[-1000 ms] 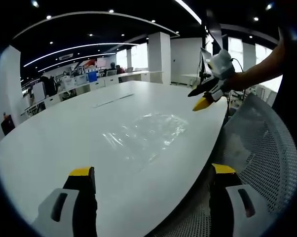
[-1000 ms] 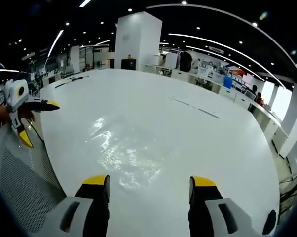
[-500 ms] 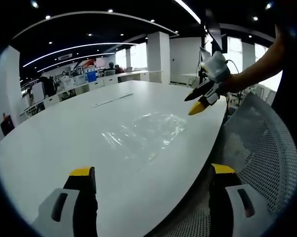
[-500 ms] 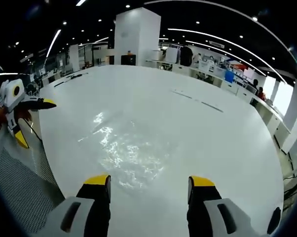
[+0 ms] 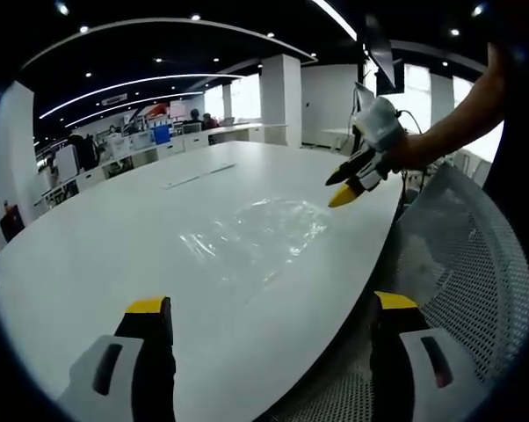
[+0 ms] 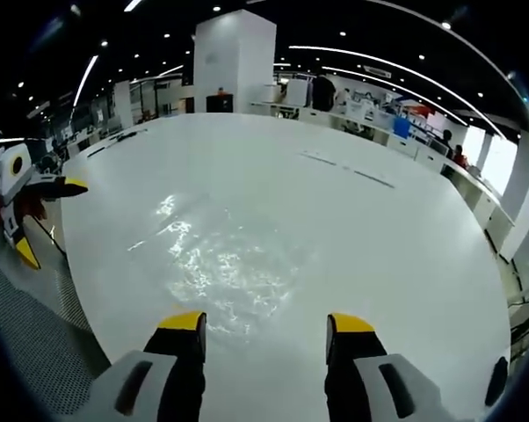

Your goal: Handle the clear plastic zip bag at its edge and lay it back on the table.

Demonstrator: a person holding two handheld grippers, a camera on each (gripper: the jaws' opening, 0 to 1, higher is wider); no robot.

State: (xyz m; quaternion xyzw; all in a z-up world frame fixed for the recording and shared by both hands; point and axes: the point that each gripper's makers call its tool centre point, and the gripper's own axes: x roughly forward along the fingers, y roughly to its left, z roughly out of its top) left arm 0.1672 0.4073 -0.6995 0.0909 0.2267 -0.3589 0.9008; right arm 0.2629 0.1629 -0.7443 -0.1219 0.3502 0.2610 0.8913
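We see the clear zip bag (image 5: pixel 256 236) lying flat on the white tabletop (image 5: pixel 115 246). Our right claw (image 5: pixel 345 183), held on an outstretched forearm, hovers just off the bag's edge, jaws parted and empty. Our left claw (image 6: pixel 27 216) waits wide open beside the mesh chair (image 5: pixel 462 264).
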